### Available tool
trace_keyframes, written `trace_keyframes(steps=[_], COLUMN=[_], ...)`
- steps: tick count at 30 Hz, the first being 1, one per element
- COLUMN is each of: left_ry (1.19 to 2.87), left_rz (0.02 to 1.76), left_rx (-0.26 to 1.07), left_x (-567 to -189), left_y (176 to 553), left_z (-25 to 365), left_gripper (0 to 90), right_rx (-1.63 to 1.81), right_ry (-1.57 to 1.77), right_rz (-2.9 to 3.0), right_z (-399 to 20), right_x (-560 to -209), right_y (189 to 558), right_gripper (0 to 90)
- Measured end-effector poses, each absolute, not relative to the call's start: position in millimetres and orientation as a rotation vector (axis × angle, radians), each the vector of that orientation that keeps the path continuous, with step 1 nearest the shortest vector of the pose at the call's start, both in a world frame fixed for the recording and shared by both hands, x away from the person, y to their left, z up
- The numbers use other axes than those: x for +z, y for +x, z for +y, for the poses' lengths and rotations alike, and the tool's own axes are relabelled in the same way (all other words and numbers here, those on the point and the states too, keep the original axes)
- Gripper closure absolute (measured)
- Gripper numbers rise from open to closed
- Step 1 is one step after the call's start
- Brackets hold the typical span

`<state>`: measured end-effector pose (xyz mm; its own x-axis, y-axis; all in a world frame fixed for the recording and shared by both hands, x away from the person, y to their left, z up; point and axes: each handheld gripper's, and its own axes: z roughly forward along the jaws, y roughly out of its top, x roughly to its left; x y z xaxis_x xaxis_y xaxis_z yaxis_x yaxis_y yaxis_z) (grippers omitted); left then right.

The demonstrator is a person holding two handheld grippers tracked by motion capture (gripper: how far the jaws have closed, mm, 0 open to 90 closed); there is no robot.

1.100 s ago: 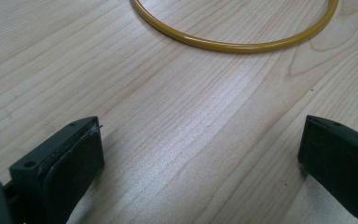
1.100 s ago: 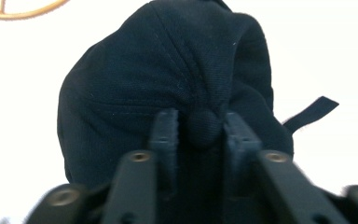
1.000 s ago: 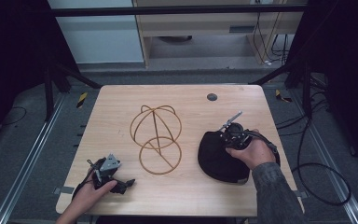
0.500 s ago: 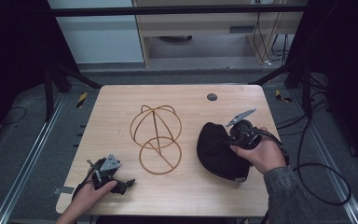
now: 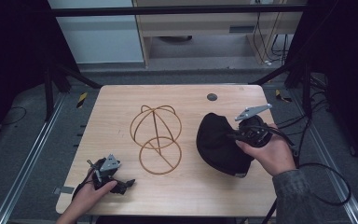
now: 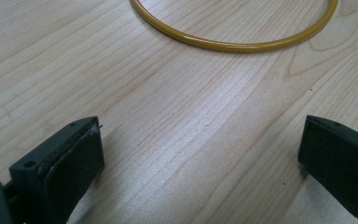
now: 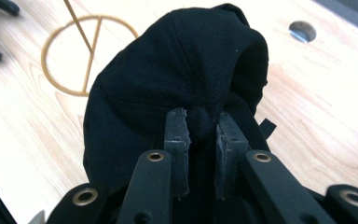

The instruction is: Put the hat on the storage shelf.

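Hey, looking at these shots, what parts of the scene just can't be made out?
- Black cap: its underside, against the table in the high view; the right gripper covers its near side in the right gripper view.
- Wire hat stand: cut off by the top edge in the left gripper view.
- Left gripper: small and dark in the high view.

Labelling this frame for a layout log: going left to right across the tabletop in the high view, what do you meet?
Left gripper → gold wire dome-shaped hat stand → black fabric cap → right gripper, clamped on the cap.
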<state>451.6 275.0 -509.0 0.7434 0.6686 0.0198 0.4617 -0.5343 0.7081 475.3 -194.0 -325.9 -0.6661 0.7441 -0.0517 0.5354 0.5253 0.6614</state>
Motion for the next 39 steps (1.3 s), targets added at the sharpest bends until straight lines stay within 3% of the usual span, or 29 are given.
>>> trace_keyframes(steps=[39], left_ry=[2.230], left_rz=[0.853], left_rx=[0.379], left_x=[-509], left_y=[451], left_z=[275], left_gripper=[0.0], right_rx=[1.146], right_ry=[1.033], right_rz=[2.288], right_z=[-202], right_x=[-267], right_y=[458], right_gripper=[78.2])
